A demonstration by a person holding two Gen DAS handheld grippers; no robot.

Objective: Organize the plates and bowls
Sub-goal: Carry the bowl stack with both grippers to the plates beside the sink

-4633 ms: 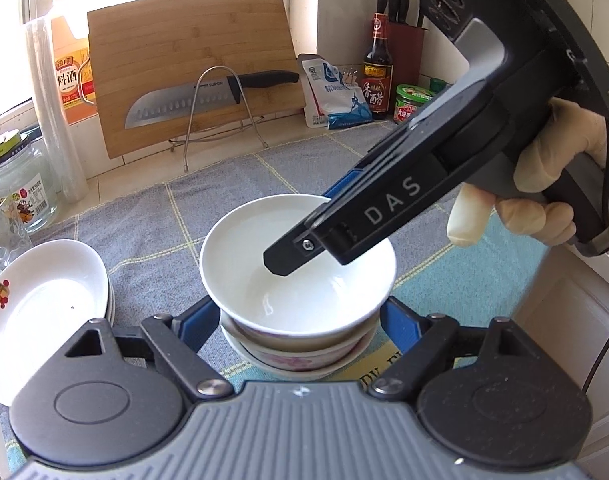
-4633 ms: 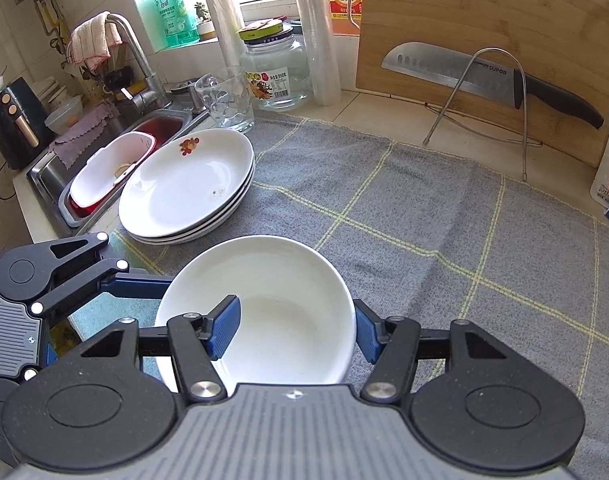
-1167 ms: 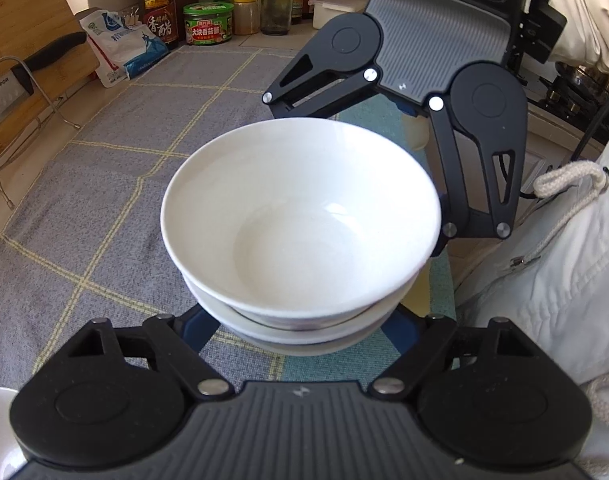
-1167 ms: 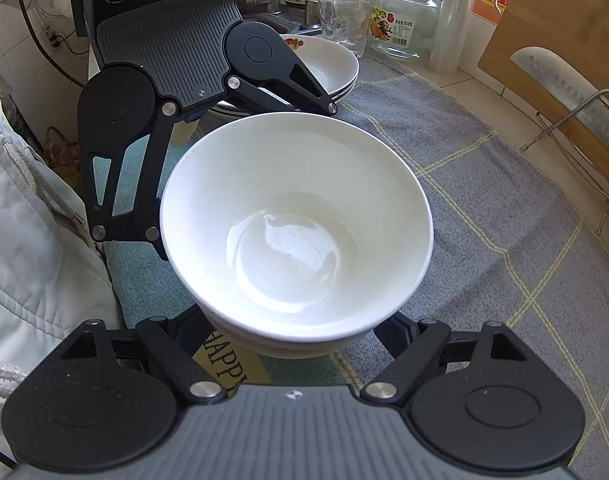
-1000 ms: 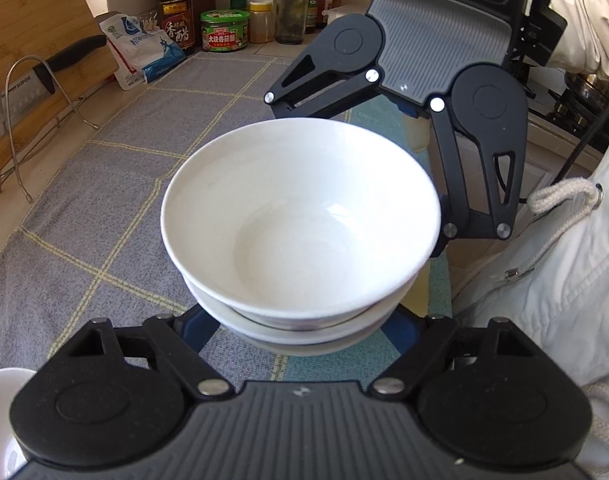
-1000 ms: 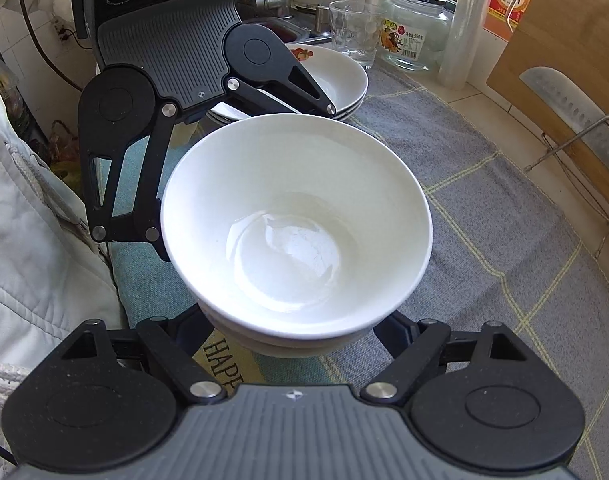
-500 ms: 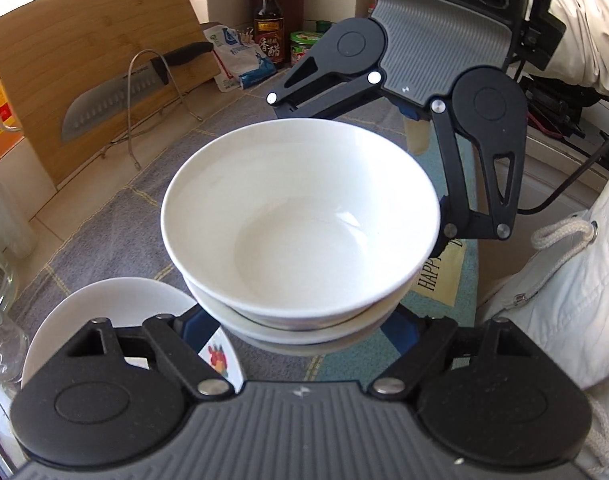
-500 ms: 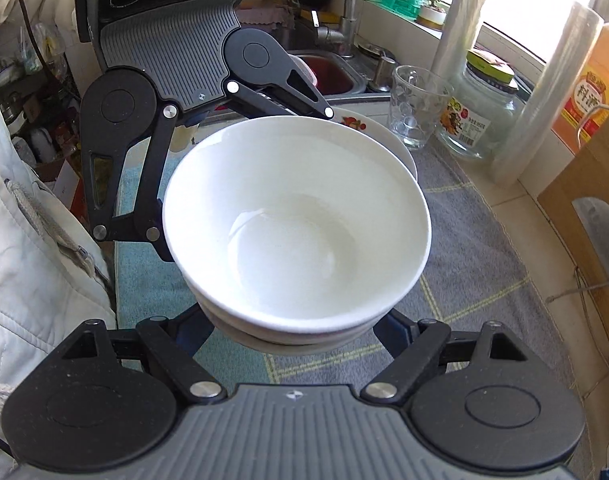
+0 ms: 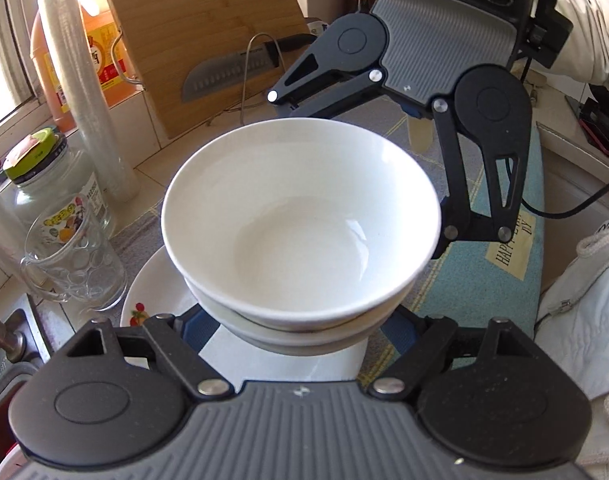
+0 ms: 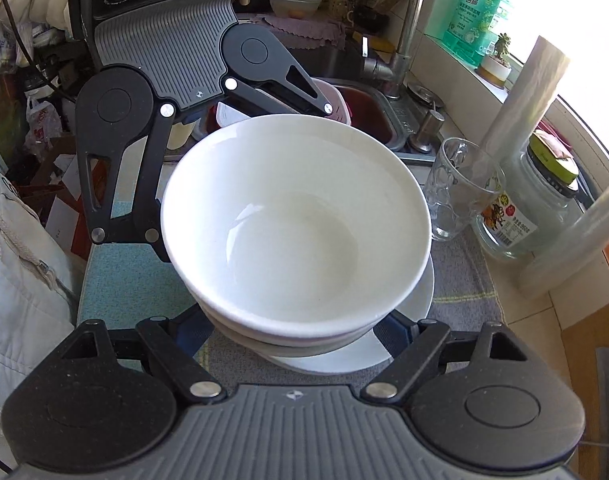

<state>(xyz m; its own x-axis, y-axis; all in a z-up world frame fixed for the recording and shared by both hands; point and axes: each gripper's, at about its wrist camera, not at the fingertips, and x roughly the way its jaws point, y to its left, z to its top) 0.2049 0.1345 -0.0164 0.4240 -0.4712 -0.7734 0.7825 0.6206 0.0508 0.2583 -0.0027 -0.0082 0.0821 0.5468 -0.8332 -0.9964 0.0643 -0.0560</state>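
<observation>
Both pairs of fingers are closed in on the same load: the left gripper (image 9: 300, 320) clasps the stack of white bowls (image 9: 300, 216) from the near side of its own view, its blue pads pressed to the lower bowls, and the right gripper (image 10: 300, 324) does the same from the opposite side, each tool appearing at 12 o'clock in the other's camera; neither is spread wide, and both are held to the width of the stack. What has changed is the ground beneath; half a second ago the stack of white plates (image 9: 152, 292), with its small red flower mark, lay off at 8 o'clock in the left view and mostly behind the bowls in the right view, whereas now it sits directly under the bowls, its rim showing at 7 o'clock on the left camera and at 5 o'clock on the right; the glass mug (image 10: 460, 188) and the green-lidded jar (image 10: 544, 204) have drawn close at 3 o'clock, and the sink (image 10: 368, 108) lies at 12 o'clock beyond. I judge the carry is nearly over; the bowls appear to hang above the plates, though whether they already touch I cannot tell; what remains is probably a level lowering and then both grips easing together.
</observation>
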